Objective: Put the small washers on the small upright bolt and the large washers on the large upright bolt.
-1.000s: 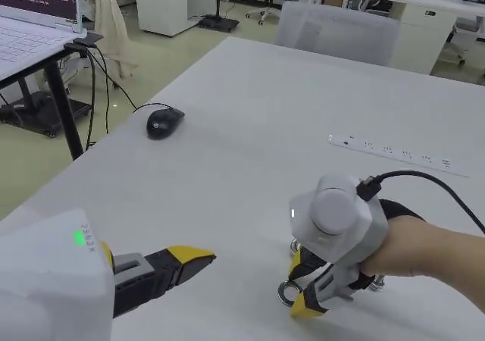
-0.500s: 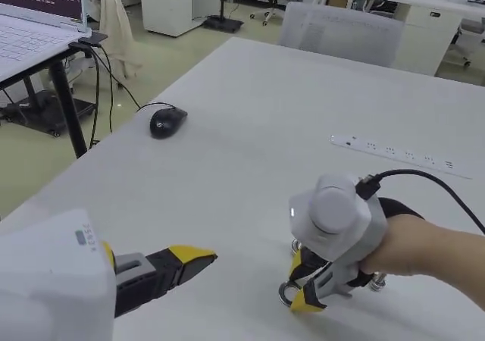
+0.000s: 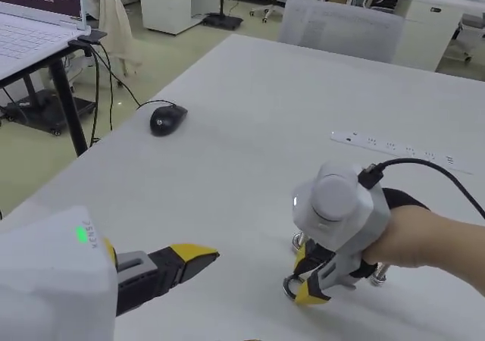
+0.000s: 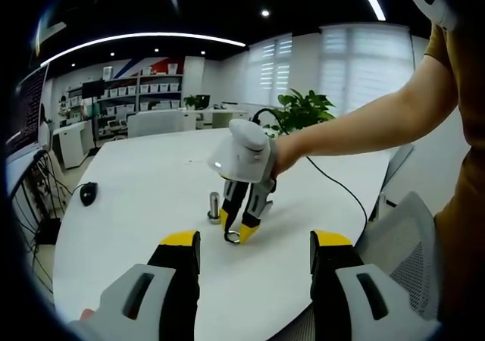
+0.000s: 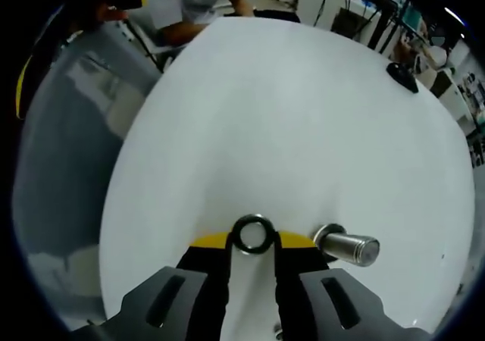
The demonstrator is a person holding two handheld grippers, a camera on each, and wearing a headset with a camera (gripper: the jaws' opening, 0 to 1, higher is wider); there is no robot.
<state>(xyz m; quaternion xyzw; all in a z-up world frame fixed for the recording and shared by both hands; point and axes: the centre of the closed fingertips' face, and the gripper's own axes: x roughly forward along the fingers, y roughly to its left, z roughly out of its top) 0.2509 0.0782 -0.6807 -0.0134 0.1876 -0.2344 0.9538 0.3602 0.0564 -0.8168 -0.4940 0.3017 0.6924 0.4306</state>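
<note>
White table: black mouse beyond the left gripper, white power strip beyond the right gripper, grey chair at the far edge. Laptop on a black stand well left of the left gripper; pale green floor. Windows with blinds, ceiling light strips.

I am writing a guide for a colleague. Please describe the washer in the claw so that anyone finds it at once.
On the white table, find the right claw with yellow tips, close to the person. Between those tips sits the washer, a shiny metal ring. The upright bolt beside it is a solid cylinder; the washer is a flat open ring.
</note>
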